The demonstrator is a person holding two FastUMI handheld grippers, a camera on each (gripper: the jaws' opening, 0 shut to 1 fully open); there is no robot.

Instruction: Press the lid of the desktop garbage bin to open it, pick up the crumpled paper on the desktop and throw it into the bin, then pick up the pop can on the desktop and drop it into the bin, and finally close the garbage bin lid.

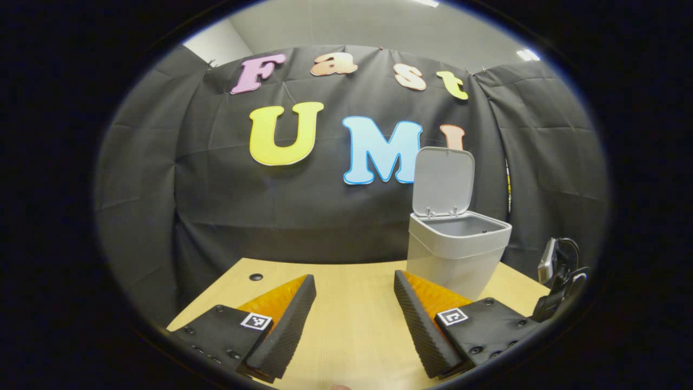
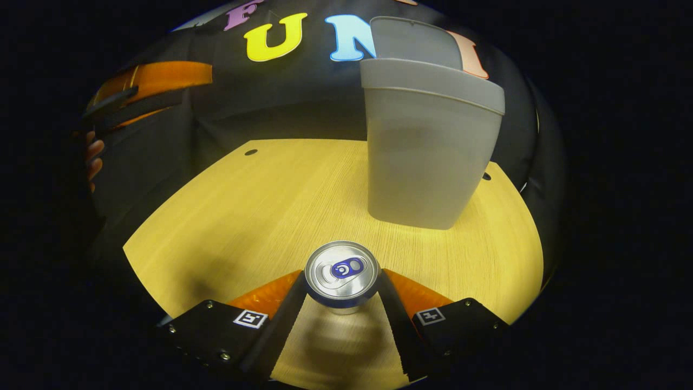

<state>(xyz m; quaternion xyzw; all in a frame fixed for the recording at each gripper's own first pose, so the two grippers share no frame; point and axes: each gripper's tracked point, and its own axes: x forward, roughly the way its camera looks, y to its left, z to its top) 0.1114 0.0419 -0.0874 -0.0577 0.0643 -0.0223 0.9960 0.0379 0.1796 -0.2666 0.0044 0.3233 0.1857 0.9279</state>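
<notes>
The pop can (image 2: 341,273), silver-topped with a blue tab, stands upright between the fingers of my right gripper (image 2: 341,277), which press on both its sides just above the wooden desktop (image 2: 243,216). Behind it, slightly right, rises the grey garbage bin (image 2: 427,146) with its lid (image 2: 411,35) raised. In the left gripper view the bin (image 1: 455,254) sits ahead to the right, its lid (image 1: 443,181) standing upright and the opening showing. My left gripper (image 1: 354,277) hovers open over the desktop (image 1: 352,325), nothing between its fingers.
The left gripper's body (image 2: 146,89) and the hand (image 2: 92,160) holding it hang at the upper left of the right gripper view. A dark device with cables (image 1: 560,276) sits at the desk's right edge. Small holes (image 1: 255,277) mark the desktop's far corners.
</notes>
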